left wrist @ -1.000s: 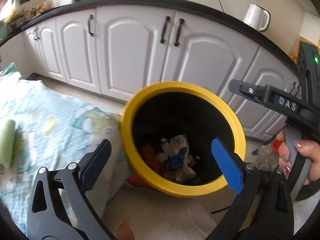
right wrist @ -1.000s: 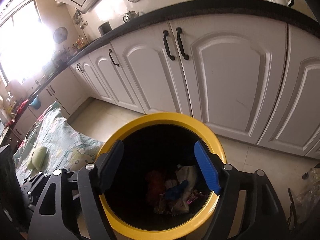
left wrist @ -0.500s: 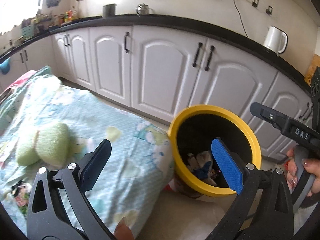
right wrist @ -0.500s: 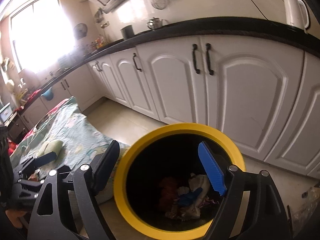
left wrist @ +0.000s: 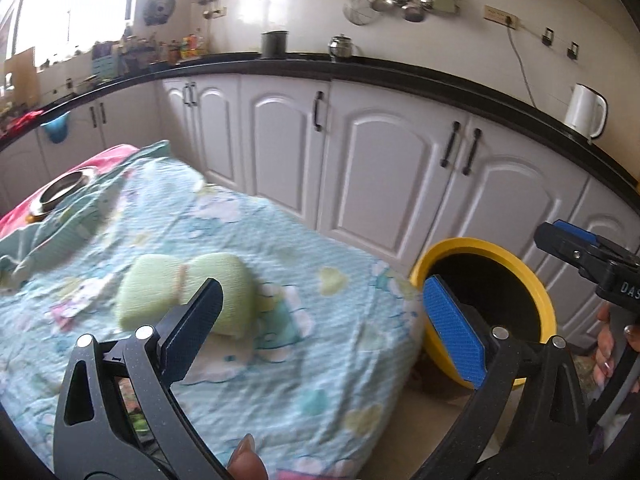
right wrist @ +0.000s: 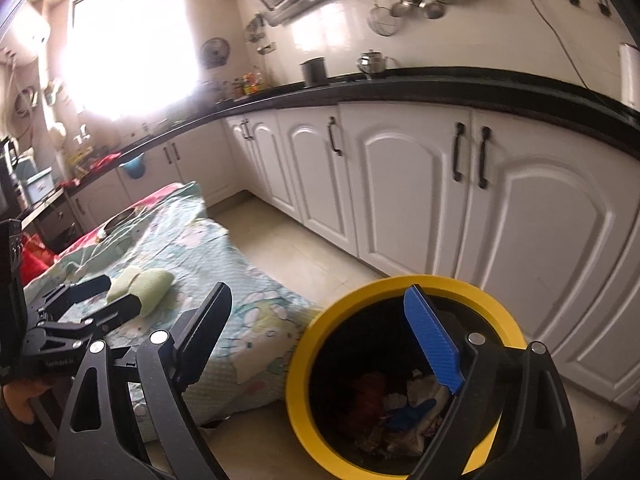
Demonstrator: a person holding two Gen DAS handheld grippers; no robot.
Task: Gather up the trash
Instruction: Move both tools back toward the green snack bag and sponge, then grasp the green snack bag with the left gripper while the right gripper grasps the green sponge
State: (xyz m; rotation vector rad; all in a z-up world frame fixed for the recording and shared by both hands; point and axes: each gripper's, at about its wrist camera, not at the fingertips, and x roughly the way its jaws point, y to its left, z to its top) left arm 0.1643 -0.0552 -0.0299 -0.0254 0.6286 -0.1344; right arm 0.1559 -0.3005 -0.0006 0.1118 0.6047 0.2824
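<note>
right gripper point(right wrist: 320, 344): jaws wide, just been opening, empty | round yellow-rimmed black bin point(right wrist: 404, 376) lower right, holding trash | left gripper point(left wrist: 320, 328): wide, empty, facing the pale-green sponge point(left wrist: 184, 292) on the bedsheet point(left wrist: 300, 360)

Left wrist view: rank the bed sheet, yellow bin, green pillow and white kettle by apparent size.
1. bed sheet
2. yellow bin
3. green pillow
4. white kettle

The kettle stands farthest away, so its true rank is unsure.

A round bin with a glossy yellow plastic rim point(right wrist: 298, 364) stands at four o'clock of a crumpled pale-blue printed cotton sheet point(left wrist: 280, 264); on it, a soft green terry-cloth bundle point(left wrist: 188, 284). At eleven o'clock, a shiny steel bowl point(left wrist: 64, 192).
</note>
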